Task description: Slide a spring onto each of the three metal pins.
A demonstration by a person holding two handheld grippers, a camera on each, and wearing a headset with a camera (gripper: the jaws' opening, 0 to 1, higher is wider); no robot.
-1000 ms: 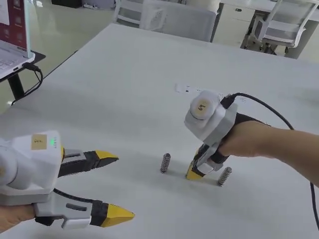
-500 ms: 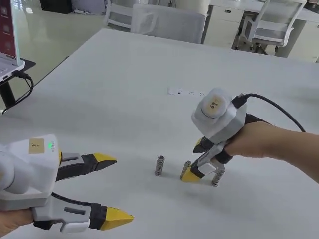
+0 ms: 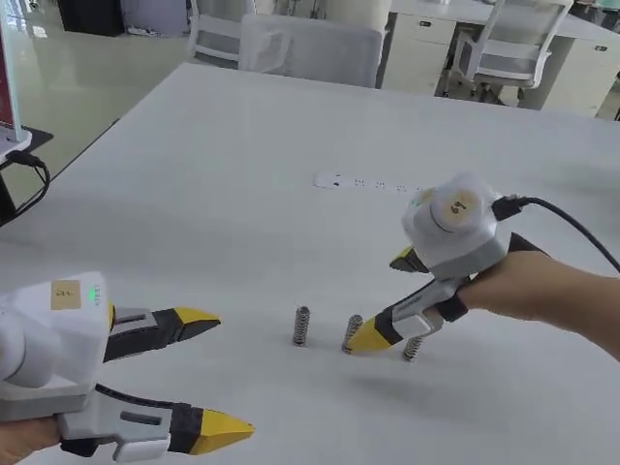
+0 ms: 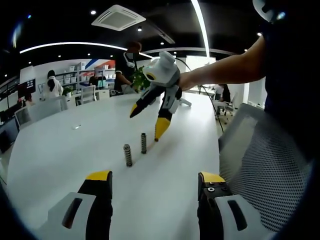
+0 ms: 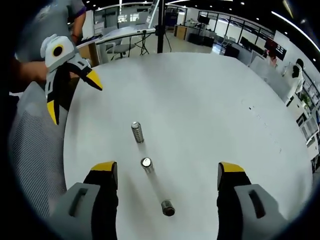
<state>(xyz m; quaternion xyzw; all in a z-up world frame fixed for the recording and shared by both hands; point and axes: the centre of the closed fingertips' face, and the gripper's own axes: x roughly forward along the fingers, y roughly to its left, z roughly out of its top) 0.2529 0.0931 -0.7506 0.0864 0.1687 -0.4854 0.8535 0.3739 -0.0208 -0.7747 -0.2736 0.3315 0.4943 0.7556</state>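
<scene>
Right gripper view: three upright springs (image 5: 146,163) line up straight ahead between the right gripper's (image 5: 167,169) empty, parted jaws, far nearer than the left gripper (image 5: 75,100), also parted.

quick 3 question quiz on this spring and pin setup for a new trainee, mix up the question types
1. True or false: the right gripper is shut on a spring.
2. How many springs stand upright on the table? A) two B) three C) five
3. Fill in: the jaws of the left gripper are ____.

Key
1. False. The right gripper's jaws are apart and hold nothing.
2. B
3. Open
</scene>
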